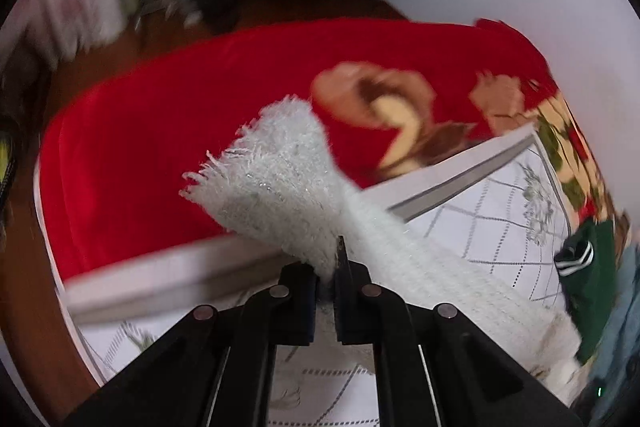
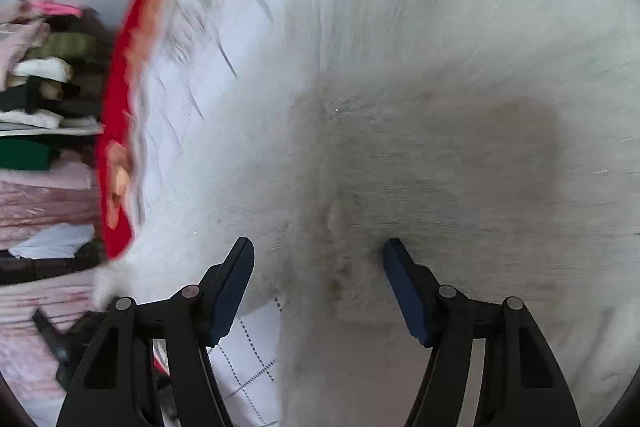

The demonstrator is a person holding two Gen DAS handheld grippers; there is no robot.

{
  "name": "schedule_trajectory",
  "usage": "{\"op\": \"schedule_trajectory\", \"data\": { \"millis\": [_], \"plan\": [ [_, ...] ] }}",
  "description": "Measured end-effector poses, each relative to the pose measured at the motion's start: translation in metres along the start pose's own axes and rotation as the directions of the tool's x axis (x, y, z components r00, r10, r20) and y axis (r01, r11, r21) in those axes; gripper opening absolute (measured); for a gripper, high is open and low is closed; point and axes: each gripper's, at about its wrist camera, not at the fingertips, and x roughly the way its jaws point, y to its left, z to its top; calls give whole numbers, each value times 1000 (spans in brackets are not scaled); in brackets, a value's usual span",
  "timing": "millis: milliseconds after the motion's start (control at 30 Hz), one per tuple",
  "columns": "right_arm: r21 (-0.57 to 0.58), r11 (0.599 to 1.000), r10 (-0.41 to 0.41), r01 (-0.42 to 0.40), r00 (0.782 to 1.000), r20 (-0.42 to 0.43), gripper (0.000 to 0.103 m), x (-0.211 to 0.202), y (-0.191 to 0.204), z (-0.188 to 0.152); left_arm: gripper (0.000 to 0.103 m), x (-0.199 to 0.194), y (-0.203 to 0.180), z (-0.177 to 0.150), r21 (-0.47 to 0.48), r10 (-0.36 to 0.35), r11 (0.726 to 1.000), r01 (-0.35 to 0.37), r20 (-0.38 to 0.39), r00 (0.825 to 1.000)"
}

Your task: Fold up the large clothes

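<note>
I have the left gripper (image 1: 328, 267) clenched on a sleeve (image 1: 276, 183) of the white fuzzy sweater (image 2: 440, 107), the fringed cuff flaring out past the tips and the rest of the sleeve trailing back to the right over the checked sheet (image 1: 488, 211). My right gripper (image 2: 318, 259) is spread wide and empty, pointing down at the sweater's body, which fills nearly all of that view; whether the pads already touch the fuzz I cannot tell through the blur. I judge this as an early fold: the sleeve is lifted to be carried across the body, and the right side is about to pin or pinch the fabric. The next move calls for laying the sleeve flat across the body without dragging it, so the right jaws should take hold first. Edges: the sweater lies on the sheet, with a red blanket (image 1: 180, 99) beyond it, and the bed edge falls away to the brown floor (image 1: 24, 307) on the left. A green garment (image 1: 592, 275) lies near the sleeve's far end, so there is less room that way. Stacked clothes (image 2: 44, 83) sit well apart.
</note>
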Motion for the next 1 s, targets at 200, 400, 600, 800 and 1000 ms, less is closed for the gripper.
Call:
{"op": "schedule_trajectory", "data": {
  "millis": [200,400,600,800,1000],
  "plan": [
    [23,998,-64,63,997,51,69,-38,-8,2,3,-53,-86,7,270,-22,962,-32,195,981],
    [86,974,-224,212,960,171,90,-105,-72,-13,3,-108,-197,-47,536,-223,840,81,206,953],
    [285,949,-201,133,953,225,90,-178,-199,-32,3,-146,-306,-171,752,-383,627,203,71,921],
    [400,910,-210,109,953,218,90,-234,-329,-68,3,-144,-392,-307,826,-391,463,321,-134,910],
    [426,887,-271,179,948,166,90,-254,-407,-90,8,-108,-418,-408,881,-227,344,324,-257,939]
  ]
}}
